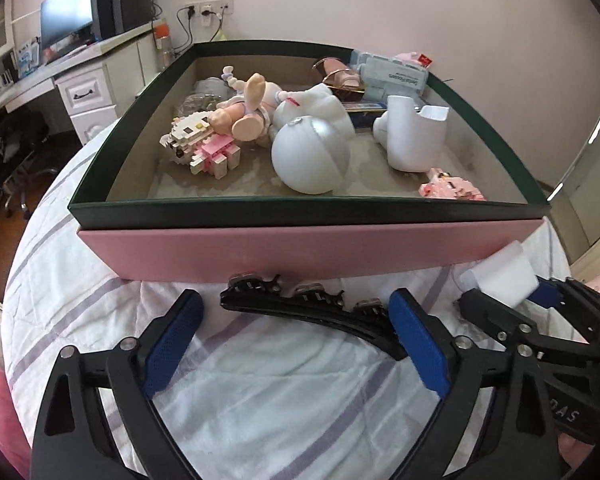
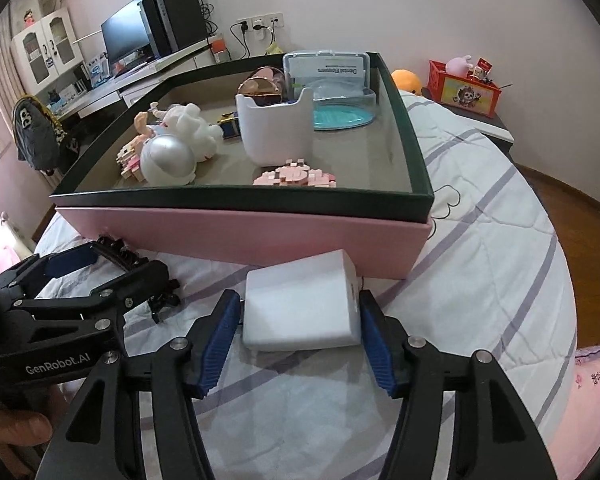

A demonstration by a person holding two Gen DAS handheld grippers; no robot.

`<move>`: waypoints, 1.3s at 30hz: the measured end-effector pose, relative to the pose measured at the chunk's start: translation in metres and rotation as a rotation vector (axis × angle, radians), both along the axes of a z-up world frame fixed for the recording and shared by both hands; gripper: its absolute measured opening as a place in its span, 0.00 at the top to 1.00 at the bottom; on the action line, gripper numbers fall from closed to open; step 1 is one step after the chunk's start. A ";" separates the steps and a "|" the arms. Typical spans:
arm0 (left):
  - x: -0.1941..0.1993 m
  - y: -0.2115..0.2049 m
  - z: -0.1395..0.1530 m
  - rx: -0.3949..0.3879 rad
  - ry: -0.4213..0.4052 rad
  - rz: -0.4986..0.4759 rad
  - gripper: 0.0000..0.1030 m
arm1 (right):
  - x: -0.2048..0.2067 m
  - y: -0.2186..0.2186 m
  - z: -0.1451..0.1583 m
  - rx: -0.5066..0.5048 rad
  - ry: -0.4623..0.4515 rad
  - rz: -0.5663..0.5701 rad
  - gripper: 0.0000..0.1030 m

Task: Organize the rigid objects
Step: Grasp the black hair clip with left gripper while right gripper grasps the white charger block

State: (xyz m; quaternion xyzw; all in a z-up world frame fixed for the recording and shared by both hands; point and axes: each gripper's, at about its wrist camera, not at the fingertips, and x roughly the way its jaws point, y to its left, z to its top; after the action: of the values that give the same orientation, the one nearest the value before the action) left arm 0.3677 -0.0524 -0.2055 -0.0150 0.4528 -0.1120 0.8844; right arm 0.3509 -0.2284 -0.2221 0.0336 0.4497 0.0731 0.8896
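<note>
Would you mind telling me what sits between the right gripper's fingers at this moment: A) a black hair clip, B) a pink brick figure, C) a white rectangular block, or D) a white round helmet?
C: in the right wrist view the white rectangular block lies on the bedsheet between the right gripper's blue pads, in front of the pink box.

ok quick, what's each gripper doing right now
left gripper: open, black hair clip between its fingers, not gripped.
right gripper: around the white block; grip cannot be told.
</note>
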 end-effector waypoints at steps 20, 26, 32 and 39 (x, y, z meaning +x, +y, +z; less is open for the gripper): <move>-0.008 -0.013 -0.005 0.095 0.008 -0.135 0.00 | -0.001 -0.002 -0.001 -0.062 0.013 -0.005 0.35; -0.001 -0.016 -0.006 0.119 0.007 -0.124 0.00 | 0.003 -0.003 -0.003 -0.085 0.003 -0.023 0.33; -0.002 -0.010 -0.003 0.085 -0.007 -0.101 0.07 | 0.000 0.003 -0.001 -0.112 -0.011 -0.001 0.46; -0.019 0.005 0.006 0.029 -0.025 -0.075 0.07 | -0.009 -0.006 0.003 -0.037 -0.012 -0.003 0.49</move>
State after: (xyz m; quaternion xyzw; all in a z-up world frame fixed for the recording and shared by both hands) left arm 0.3483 -0.0476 -0.1993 0.0160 0.4437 -0.1386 0.8852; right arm 0.3421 -0.2347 -0.2186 0.0172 0.4454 0.0637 0.8929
